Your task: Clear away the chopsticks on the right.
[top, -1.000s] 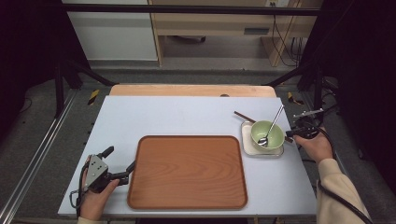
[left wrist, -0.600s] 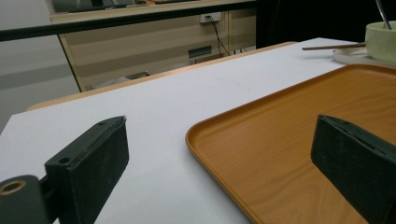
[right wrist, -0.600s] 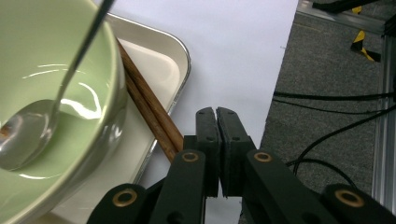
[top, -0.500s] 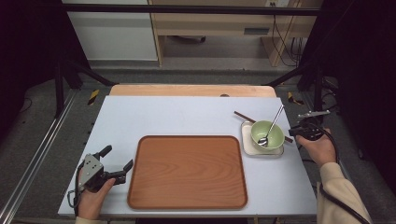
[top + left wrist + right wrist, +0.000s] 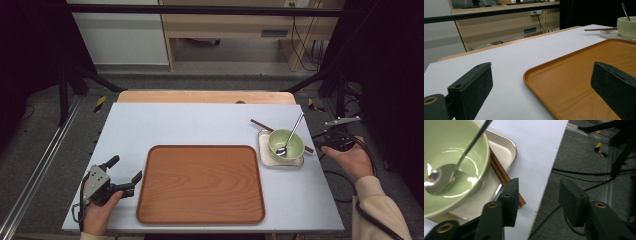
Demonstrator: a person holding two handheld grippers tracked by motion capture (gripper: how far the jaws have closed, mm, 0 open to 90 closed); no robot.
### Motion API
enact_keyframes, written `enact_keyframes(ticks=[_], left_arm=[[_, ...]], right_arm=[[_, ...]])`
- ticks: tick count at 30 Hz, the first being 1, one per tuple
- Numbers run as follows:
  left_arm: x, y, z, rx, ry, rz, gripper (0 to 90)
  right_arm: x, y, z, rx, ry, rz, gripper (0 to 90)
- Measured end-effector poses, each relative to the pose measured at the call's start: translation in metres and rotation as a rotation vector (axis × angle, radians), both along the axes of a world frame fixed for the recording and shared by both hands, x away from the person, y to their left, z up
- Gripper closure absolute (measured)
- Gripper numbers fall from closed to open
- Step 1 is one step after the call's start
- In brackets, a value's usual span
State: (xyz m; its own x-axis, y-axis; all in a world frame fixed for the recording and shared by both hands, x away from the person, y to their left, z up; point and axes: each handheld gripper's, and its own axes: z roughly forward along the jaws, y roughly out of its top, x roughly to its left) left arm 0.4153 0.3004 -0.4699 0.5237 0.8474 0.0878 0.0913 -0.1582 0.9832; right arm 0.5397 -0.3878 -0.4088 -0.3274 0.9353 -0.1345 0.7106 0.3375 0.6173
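Note:
A pale green bowl with a metal spoon in it stands on a small white plate at the table's right. Brown chopsticks lie across that plate behind the bowl. My right gripper hovers at the table's right edge, just off the plate. Its jaws have just been opening and nothing is between them. In the right gripper view the gripper hangs over the near end of the chopsticks, beside the bowl. My left gripper rests open by the left rim of the brown tray.
The tray's left rim lies between the left gripper's wide jaws. The white tabletop ends just right of the plate, with cables on the floor beyond. A wooden strip edges the far side.
My right gripper has pulled slightly up and to the right, away from the plate, and its jaws have gone from shut to apart. The left gripper has stayed put.

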Motion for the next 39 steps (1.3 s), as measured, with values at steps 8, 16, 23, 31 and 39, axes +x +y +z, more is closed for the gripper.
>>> enact_keyframes(ticks=[8, 16, 23, 31, 39], left_arm=[[0.0, 0.0, 0.0, -0.005, -0.002, 0.001, 3.4], [0.0, 0.002, 0.001, -0.022, 0.002, 0.009, 3.5], [-0.001, 0.003, 0.001, -0.021, -0.002, 0.014, 3.5], [-0.001, 0.005, 0.001, -0.024, 0.0, 0.018, 3.6], [-0.001, 0.004, 0.001, -0.023, -0.004, 0.022, 3.7]], right_arm=[[-0.007, -0.007, 0.013, -0.04, -0.018, 0.001, 33.8], [-0.008, -0.014, 0.016, -0.04, -0.021, -0.004, 23.2], [-0.003, -0.009, 0.01, -0.045, -0.005, 0.027, 45.5], [0.004, -0.004, 0.004, -0.038, 0.001, 0.05, 65.7], [0.006, 0.001, -0.005, -0.027, 0.014, 0.071, 72.9]])
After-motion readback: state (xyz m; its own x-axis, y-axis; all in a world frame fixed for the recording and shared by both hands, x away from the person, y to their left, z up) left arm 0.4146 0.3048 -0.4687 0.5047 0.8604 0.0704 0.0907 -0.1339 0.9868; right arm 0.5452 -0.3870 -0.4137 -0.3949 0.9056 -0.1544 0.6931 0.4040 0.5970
